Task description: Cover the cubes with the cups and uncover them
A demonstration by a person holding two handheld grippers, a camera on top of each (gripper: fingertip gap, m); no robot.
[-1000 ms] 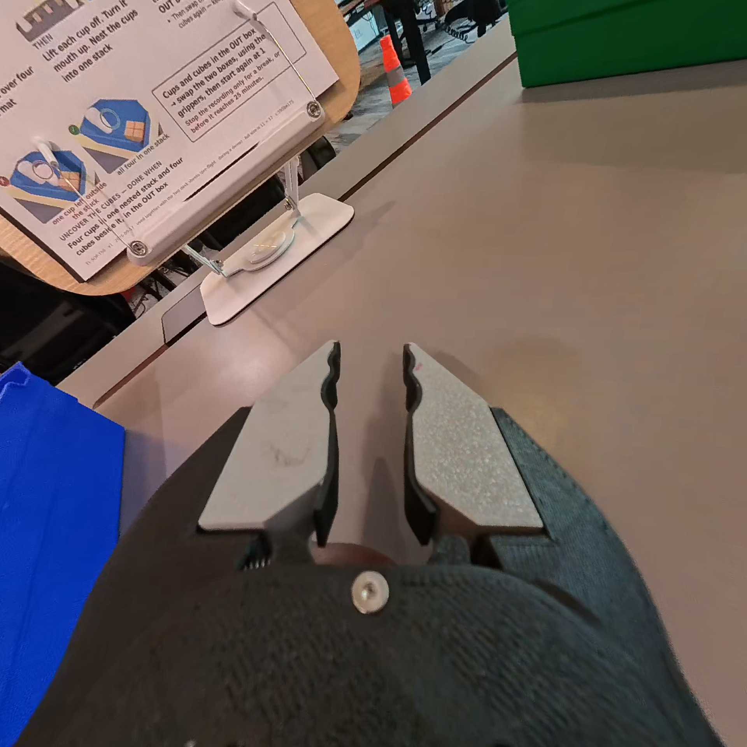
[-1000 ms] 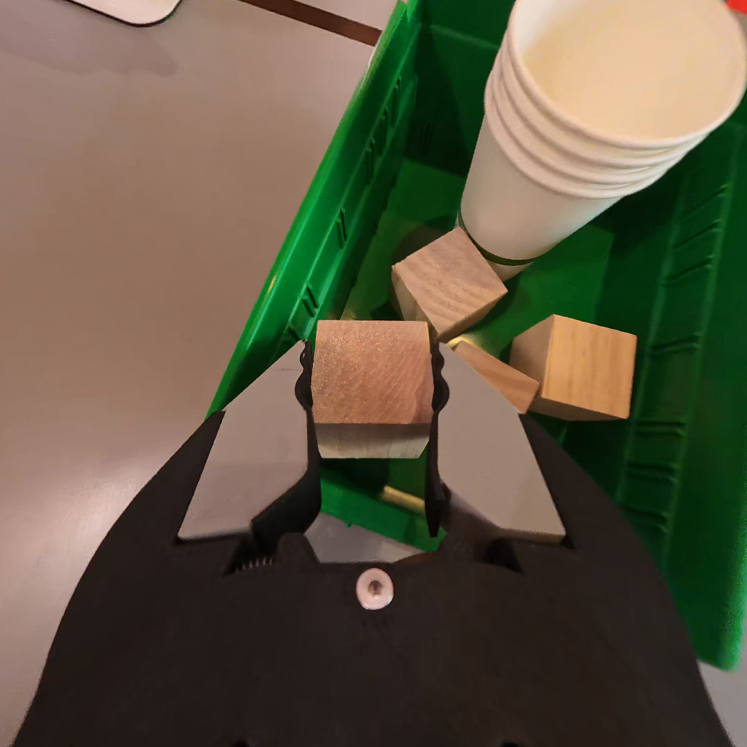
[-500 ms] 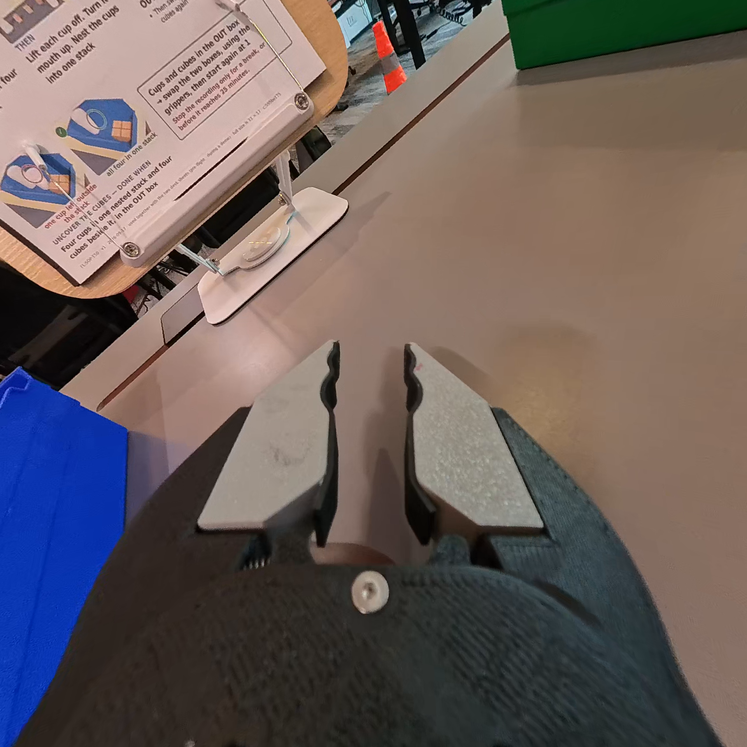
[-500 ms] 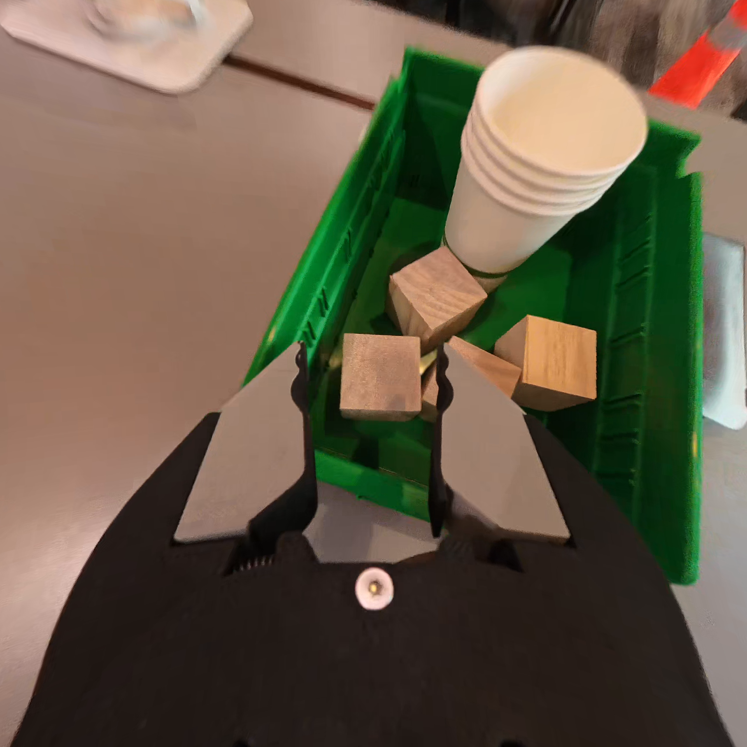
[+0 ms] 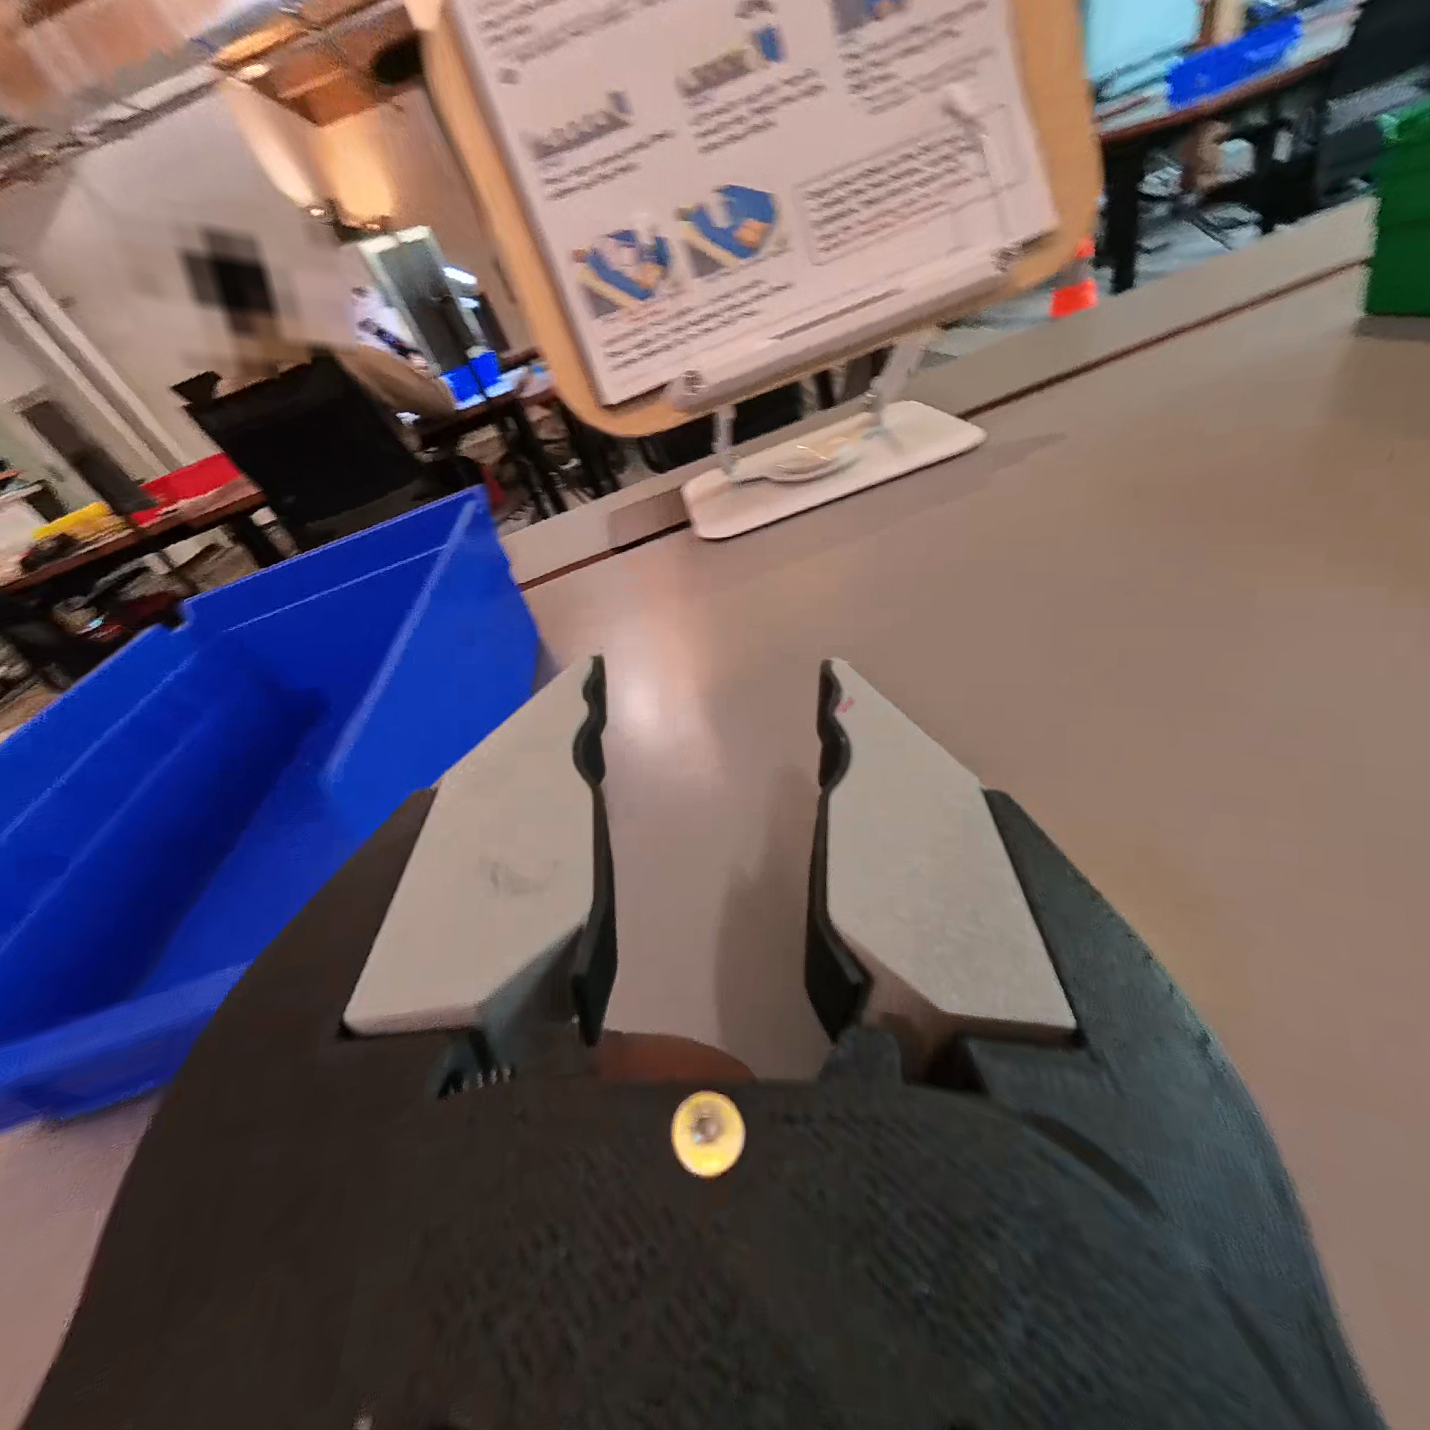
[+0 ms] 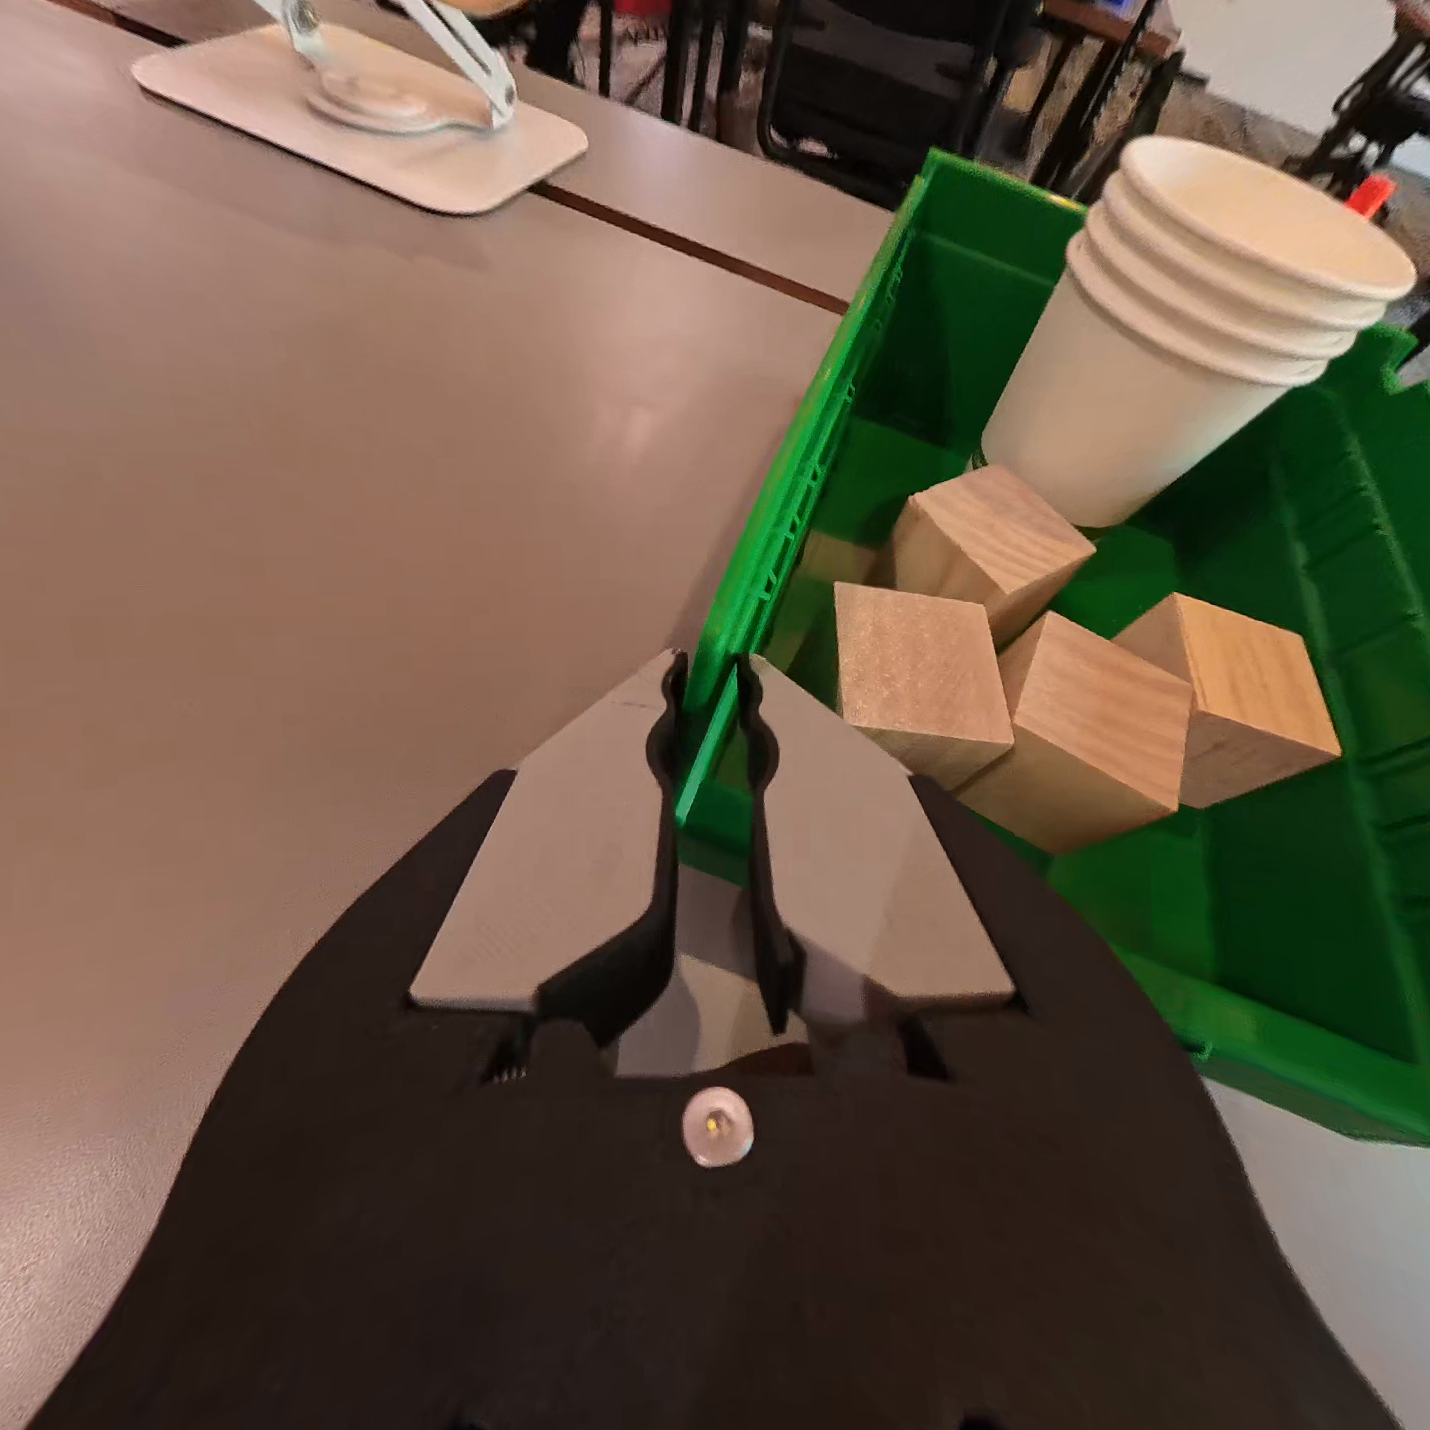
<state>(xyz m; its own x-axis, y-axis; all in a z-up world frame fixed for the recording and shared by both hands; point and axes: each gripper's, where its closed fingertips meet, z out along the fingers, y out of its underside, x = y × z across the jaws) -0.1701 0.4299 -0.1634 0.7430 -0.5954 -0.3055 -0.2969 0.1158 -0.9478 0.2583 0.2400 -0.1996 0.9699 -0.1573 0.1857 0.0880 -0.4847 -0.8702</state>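
Since the four wooden cubes (image 6: 921, 681) and nested paper cups (image 6: 1192, 333) all sit inside the green bin (image 6: 1315, 928) at the desk's (image 6: 348, 503) right side, the right gripper (image 6: 708, 681) seems clamped on its near wall to shift it, while the left gripper (image 5: 712, 696) hangs apart and empty beside the blue bin (image 5: 232, 774).

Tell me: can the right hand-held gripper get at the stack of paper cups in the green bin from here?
Probably yes. The stack of paper cups stands upright at the far end of the green bin, open above; the right hand-held gripper must first open, since its fingers are nearly together at the bin's wall.
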